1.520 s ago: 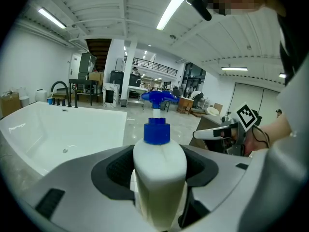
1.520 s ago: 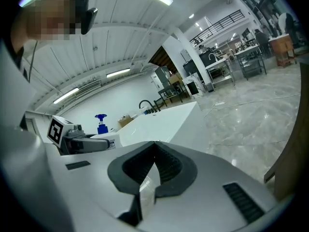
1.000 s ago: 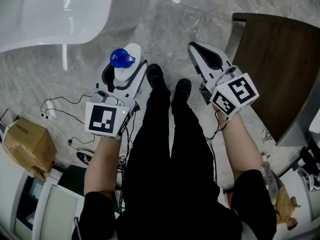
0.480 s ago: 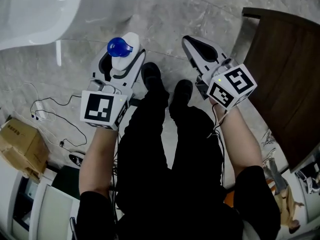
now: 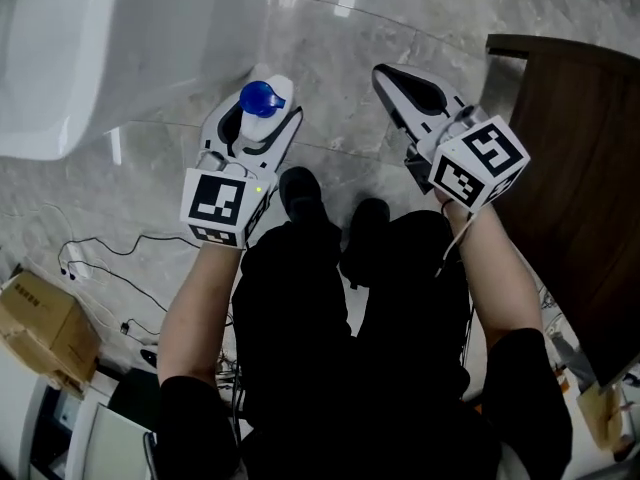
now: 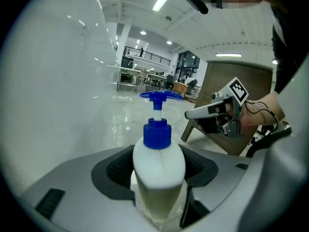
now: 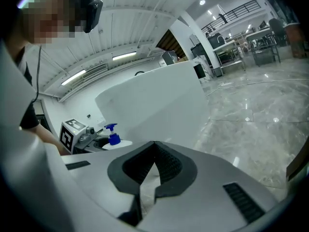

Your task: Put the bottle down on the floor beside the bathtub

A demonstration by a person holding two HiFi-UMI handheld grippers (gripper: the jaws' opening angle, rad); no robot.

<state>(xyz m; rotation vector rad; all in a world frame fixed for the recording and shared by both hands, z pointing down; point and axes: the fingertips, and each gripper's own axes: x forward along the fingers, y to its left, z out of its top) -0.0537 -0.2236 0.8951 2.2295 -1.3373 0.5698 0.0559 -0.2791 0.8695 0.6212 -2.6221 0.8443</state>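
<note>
A white pump bottle (image 5: 266, 108) with a blue pump top stands upright between the jaws of my left gripper (image 5: 262, 108), which is shut on its body. In the left gripper view the bottle (image 6: 159, 173) fills the gap between the dark pads. It hangs above the grey marble floor (image 5: 340, 58), just right of the white bathtub (image 5: 110, 48). My right gripper (image 5: 405, 86) is held to the right at about the same height, jaws shut and empty. The right gripper view shows the bottle (image 7: 114, 138) small at the left, in front of the bathtub wall (image 7: 159, 100).
The person's dark shoes (image 5: 300, 193) and black trousers stand just behind the grippers. A brown wooden panel (image 5: 570, 178) is at the right. Cables (image 5: 90, 258) and a cardboard box (image 5: 40, 318) lie on the floor at the lower left.
The view has shifted, so the bathtub now sits closer at the left. My left gripper with the bottle has moved forward and right, nearer the tub's side. The right gripper kept its place beside it.
</note>
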